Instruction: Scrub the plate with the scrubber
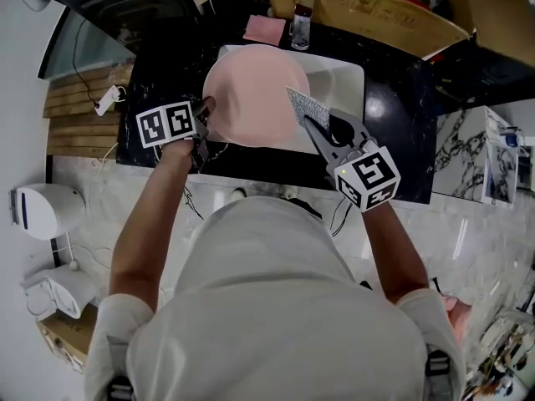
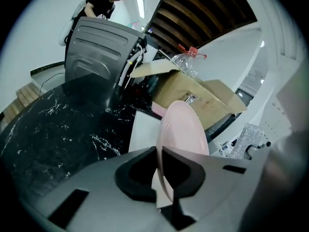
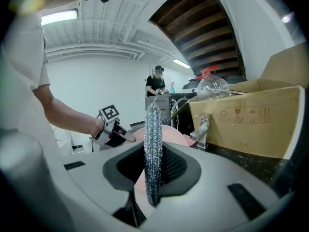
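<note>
Left gripper (image 1: 205,109) pinching plate (image 1: 251,94) at left rim; right gripper (image 1: 311,128) clamping scrubber (image 1: 301,105) by near edge. Plate probably stiff, slick, breakable, so rim grip suiting; scrubber likely soft.

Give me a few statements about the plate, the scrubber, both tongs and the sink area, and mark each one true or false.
1. The left tongs grip the pink plate by its rim. True.
2. The right tongs are empty. False: they are shut on the silvery scrubber.
3. The sink is set in a white counter. False: the counter is black with pale veins.
4. A cardboard box stands behind the faucet. True.
</note>
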A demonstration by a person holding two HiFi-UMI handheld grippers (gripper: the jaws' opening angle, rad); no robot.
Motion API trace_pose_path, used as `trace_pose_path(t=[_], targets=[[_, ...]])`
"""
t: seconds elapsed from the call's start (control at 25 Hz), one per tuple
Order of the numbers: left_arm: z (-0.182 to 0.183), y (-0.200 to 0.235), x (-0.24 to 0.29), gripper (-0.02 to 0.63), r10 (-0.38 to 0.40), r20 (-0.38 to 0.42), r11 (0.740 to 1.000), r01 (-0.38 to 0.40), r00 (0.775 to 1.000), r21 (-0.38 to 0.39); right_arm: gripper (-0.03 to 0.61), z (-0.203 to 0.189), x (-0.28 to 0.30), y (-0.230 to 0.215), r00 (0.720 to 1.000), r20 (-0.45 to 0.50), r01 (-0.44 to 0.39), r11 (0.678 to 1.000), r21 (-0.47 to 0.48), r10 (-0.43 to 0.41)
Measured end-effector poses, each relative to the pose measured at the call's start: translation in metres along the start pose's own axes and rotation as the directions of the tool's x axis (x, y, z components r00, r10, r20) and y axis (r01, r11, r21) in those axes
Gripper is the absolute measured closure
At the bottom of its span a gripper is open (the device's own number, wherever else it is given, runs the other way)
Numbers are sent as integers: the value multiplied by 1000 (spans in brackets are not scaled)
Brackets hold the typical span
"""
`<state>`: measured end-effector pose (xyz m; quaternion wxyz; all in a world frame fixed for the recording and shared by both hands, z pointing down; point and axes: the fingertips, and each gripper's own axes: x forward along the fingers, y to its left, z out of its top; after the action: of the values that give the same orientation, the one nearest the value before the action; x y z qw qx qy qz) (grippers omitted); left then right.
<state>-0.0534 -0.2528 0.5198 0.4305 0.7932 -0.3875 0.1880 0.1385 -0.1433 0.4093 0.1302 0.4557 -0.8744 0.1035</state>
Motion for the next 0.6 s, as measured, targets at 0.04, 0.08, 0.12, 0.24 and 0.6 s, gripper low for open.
trace_pose_path(t=[0.04, 0.08, 0.12, 0.24, 0.6], targets=[[1, 0, -4, 598, -4, 11, 1000, 4, 1000, -5, 502, 2, 5, 3, 1000, -3, -10, 1000, -10, 10], [2, -1, -8, 598, -8, 22, 1000, 8, 1000, -10, 502, 5, 10, 6, 1000, -5, -20, 1000, -18, 20], [3, -1, -12, 598, -11, 32, 1000, 11, 999, -14, 500, 7, 14, 9, 1000, -7, -29, 999, -26, 29], [6, -3, -23, 598, -11, 66, 1000, 12, 998, -25, 500, 11, 29, 19, 998, -20, -61, 997, -44, 60], [10, -10, -40, 598, -19, 123, 999, 25, 992, -41, 502, 26, 77, 33, 993, -82, -96, 979, -180, 82]])
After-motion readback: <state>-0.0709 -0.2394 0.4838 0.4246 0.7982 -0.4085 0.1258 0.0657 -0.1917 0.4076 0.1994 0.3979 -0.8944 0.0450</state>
